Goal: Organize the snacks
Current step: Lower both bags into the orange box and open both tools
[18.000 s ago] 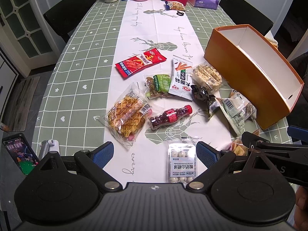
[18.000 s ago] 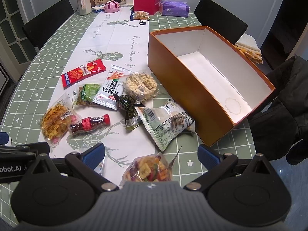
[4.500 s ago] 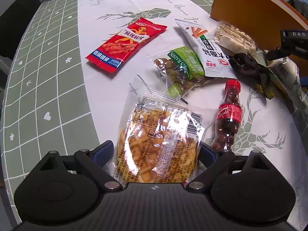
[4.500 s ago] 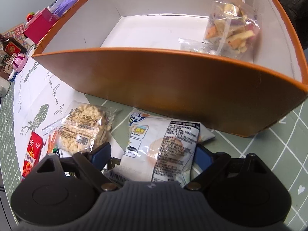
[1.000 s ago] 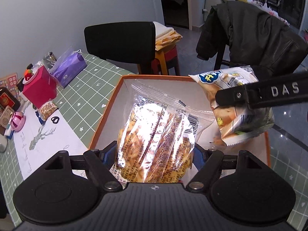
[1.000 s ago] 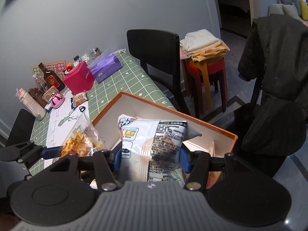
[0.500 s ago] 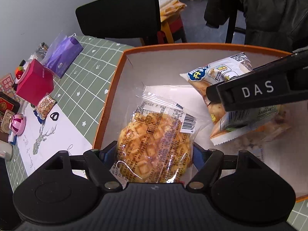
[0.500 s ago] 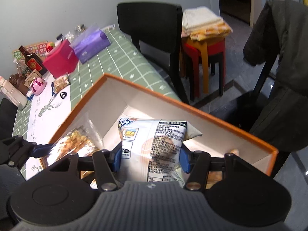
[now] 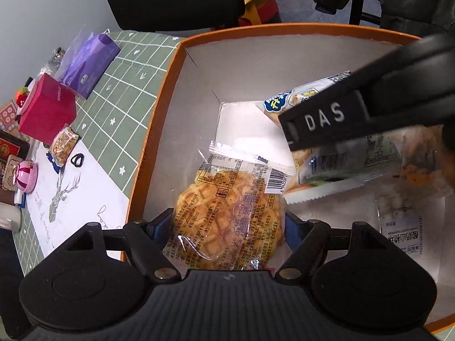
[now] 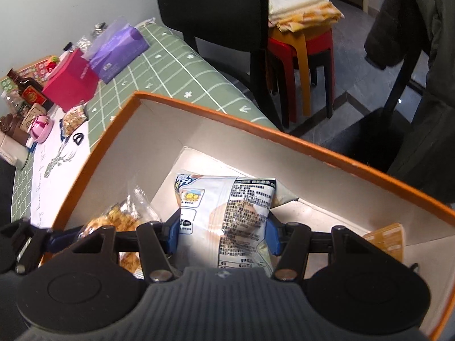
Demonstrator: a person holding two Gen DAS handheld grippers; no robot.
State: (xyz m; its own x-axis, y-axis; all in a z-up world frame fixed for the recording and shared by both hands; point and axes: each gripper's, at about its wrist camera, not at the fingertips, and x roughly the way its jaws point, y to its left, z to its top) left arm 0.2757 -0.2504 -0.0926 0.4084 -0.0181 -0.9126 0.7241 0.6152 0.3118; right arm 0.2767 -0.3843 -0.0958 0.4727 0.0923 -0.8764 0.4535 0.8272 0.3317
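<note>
We are holding two packets down inside the orange box (image 9: pixel 159 108): the left gripper (image 9: pixel 227 224) is clamping the clear waffle bag (image 9: pixel 227 213), the right gripper (image 10: pixel 223 234) the white bun packet (image 10: pixel 227 213). They are crowding each other, so we are risking a snag on release. The waffle bag's glossy film is probably slippery.
</note>
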